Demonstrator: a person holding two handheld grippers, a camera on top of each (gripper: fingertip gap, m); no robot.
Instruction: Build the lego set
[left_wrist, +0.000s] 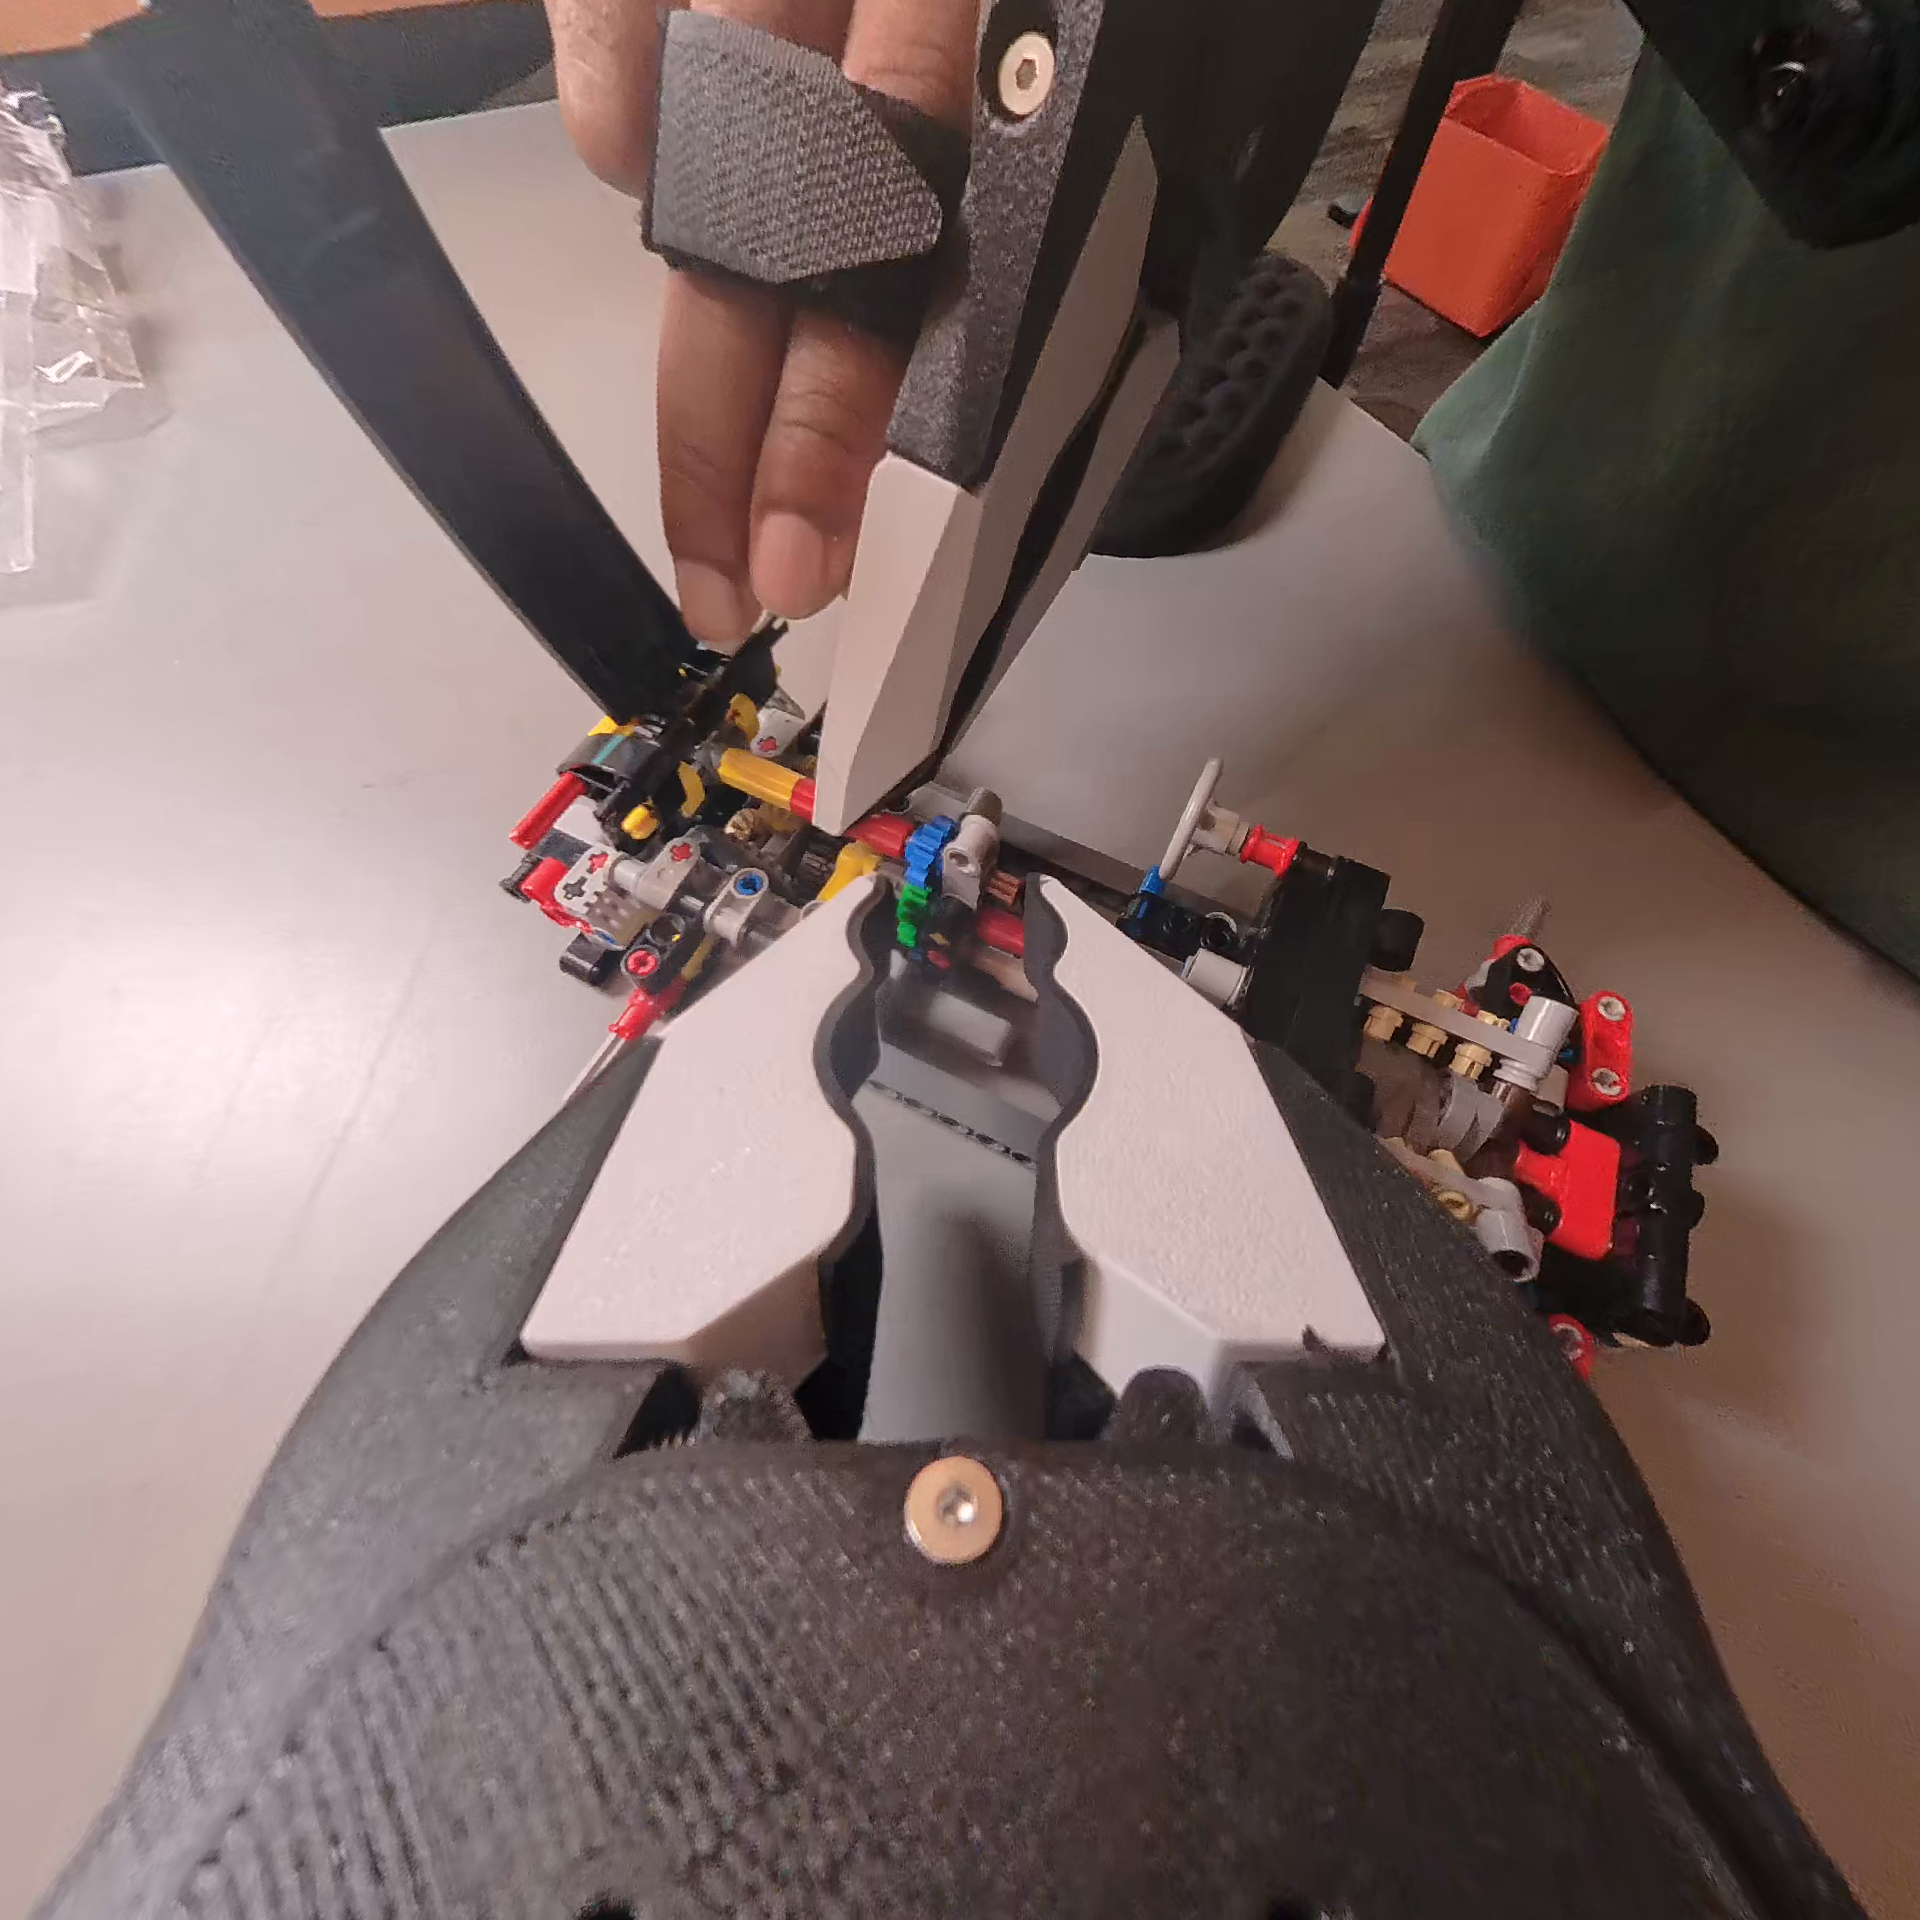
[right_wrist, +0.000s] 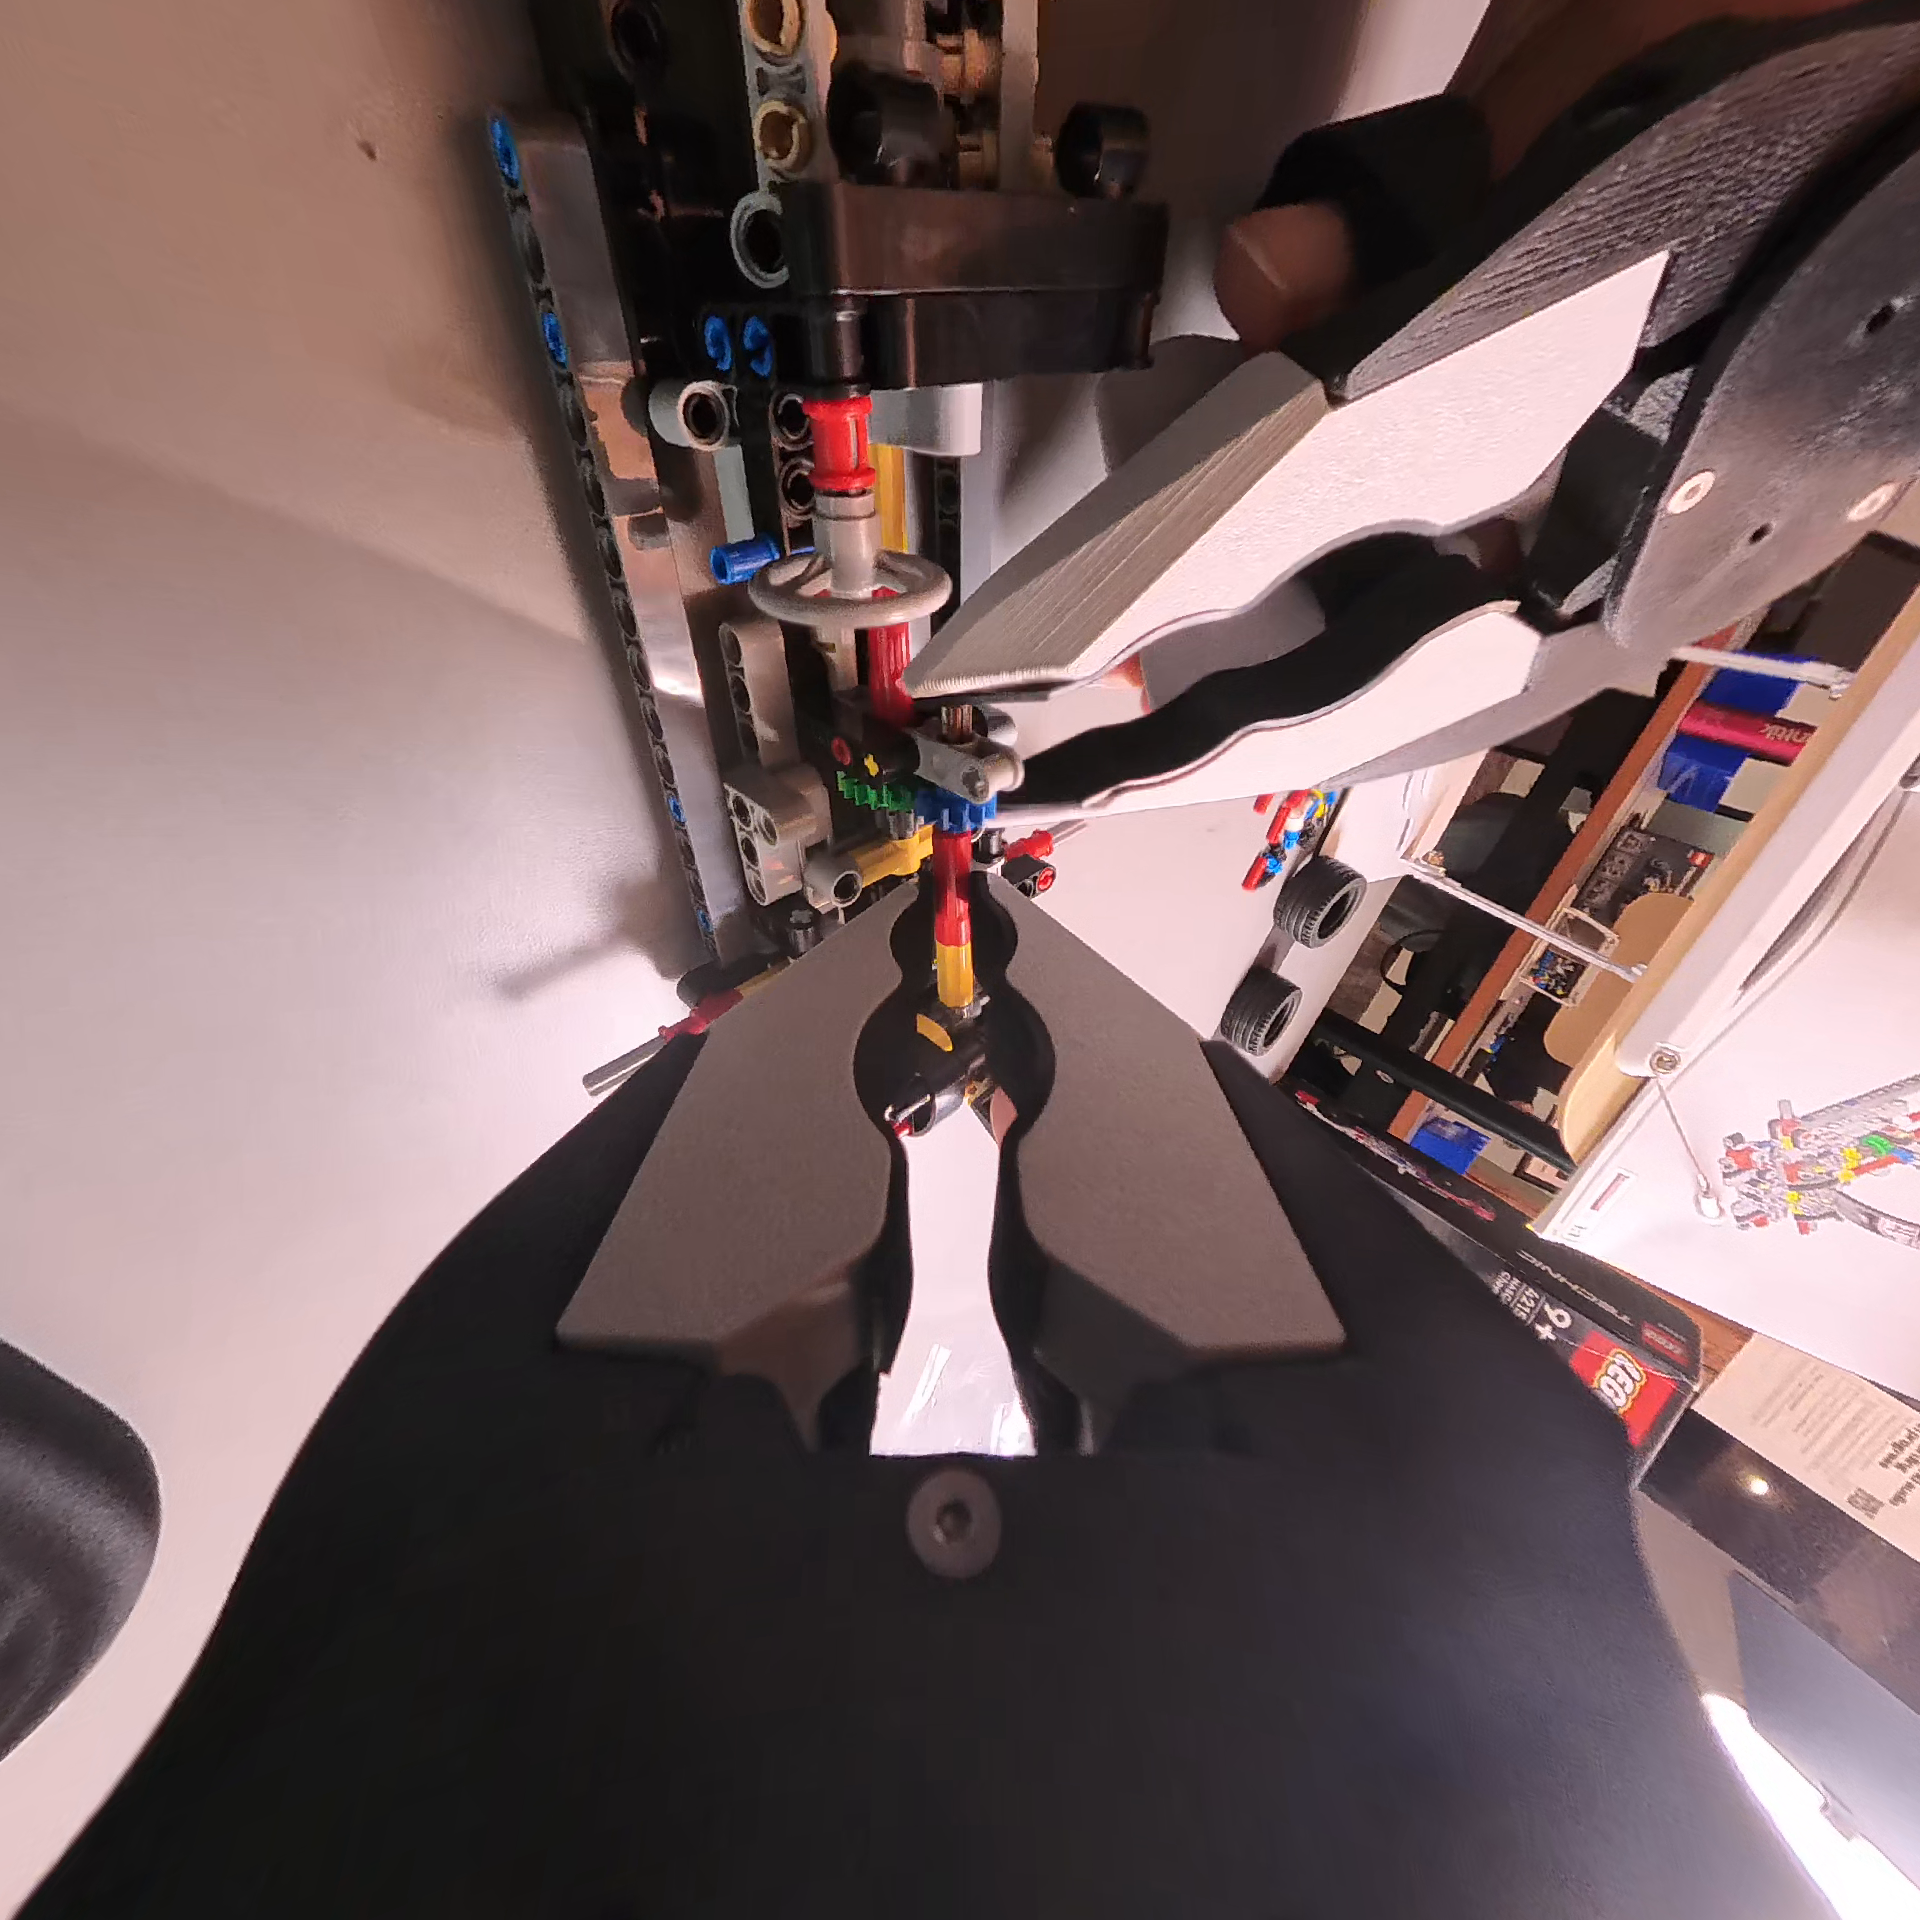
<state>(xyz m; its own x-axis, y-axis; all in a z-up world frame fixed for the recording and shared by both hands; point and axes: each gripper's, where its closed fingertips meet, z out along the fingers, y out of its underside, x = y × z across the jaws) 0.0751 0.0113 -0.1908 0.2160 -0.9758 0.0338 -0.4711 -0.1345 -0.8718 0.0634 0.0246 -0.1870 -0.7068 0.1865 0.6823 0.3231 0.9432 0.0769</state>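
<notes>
On the pale bench (left_wrist: 260, 987) lies the partly built lego model (left_wrist: 1299, 935), stretched out ahead of both claws. Just past the left claw (left_wrist: 956, 914), whose fingers stand slightly apart, sit the blue and green gears. Opposite, the right claw (right_wrist: 961, 904) is narrowly parted around the model's red-and-yellow axle (right_wrist: 951, 935); whether it pinches the axle is unclear.

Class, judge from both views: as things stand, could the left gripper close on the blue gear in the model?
Probably yes. The left gripper is already at the blue gear, jaws slightly apart. However, the right gripper crowds that same spot from above, so room is tight.
</notes>
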